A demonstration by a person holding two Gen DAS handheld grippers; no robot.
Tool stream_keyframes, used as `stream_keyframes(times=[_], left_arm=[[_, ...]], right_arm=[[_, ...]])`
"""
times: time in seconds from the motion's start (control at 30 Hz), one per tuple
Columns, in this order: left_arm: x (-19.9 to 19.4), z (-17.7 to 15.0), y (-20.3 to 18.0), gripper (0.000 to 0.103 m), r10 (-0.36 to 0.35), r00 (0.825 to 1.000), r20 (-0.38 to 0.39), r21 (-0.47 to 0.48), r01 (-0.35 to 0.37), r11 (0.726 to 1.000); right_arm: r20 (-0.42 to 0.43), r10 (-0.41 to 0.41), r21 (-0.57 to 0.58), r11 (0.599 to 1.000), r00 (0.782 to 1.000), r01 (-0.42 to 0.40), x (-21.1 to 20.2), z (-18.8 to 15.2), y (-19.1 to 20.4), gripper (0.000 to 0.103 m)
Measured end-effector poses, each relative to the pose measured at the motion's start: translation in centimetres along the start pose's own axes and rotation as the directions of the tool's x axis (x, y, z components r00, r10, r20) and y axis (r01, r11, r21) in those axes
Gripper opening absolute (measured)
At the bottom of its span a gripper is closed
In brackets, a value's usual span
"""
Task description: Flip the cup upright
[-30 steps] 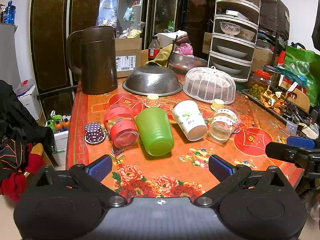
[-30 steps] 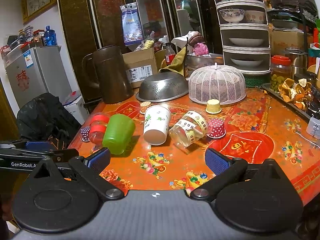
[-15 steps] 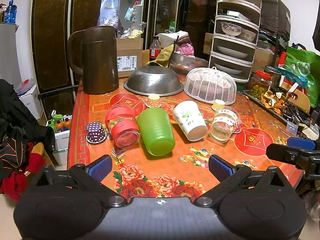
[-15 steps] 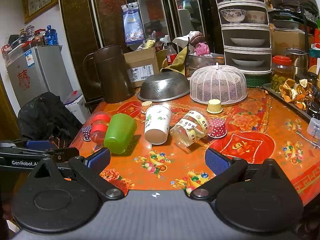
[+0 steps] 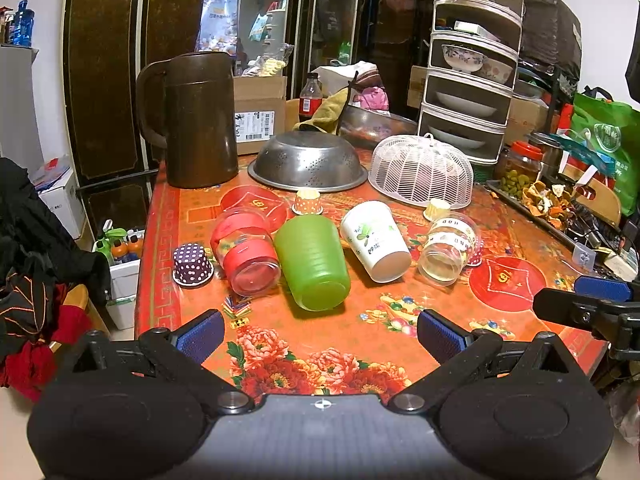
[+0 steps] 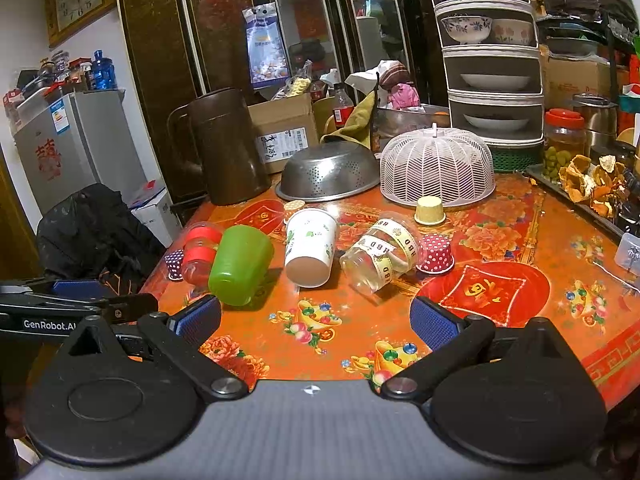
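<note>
In front of the brown plastic jug [image 5: 196, 120], the ribbed green plastic cup [image 5: 314, 262] lies on its side, base toward me. No flip is done. My left gripper [image 5: 318, 334] and right gripper [image 6: 316, 322] are spread, empty, short of it.

Left gripper [image 5: 318, 330] and right gripper [image 6: 316, 320] — both spread wide, empty.

Glossy plastic green cup [image 5: 314, 262], matt paper cup [image 5: 376, 240], perforated metal colander [image 5: 308, 162].
</note>
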State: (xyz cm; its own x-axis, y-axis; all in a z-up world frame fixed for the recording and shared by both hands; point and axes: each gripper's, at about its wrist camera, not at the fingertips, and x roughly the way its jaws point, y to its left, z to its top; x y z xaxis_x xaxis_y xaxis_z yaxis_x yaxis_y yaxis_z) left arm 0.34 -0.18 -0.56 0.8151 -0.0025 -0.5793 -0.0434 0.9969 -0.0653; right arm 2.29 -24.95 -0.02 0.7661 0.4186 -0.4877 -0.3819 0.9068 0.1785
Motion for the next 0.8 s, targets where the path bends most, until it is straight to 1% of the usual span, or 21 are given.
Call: stream_keyframes(times=[0.8], left_arm=[[0.01, -0.04, -0.07, 0.103, 0.0, 1.0, 0.0, -0.001, 0.0, 1.0]], right_arm=[[-0.003, 0.003, 0.007, 1.0, 1.0, -0.003, -0.18, -0.1, -0.21, 0.102]])
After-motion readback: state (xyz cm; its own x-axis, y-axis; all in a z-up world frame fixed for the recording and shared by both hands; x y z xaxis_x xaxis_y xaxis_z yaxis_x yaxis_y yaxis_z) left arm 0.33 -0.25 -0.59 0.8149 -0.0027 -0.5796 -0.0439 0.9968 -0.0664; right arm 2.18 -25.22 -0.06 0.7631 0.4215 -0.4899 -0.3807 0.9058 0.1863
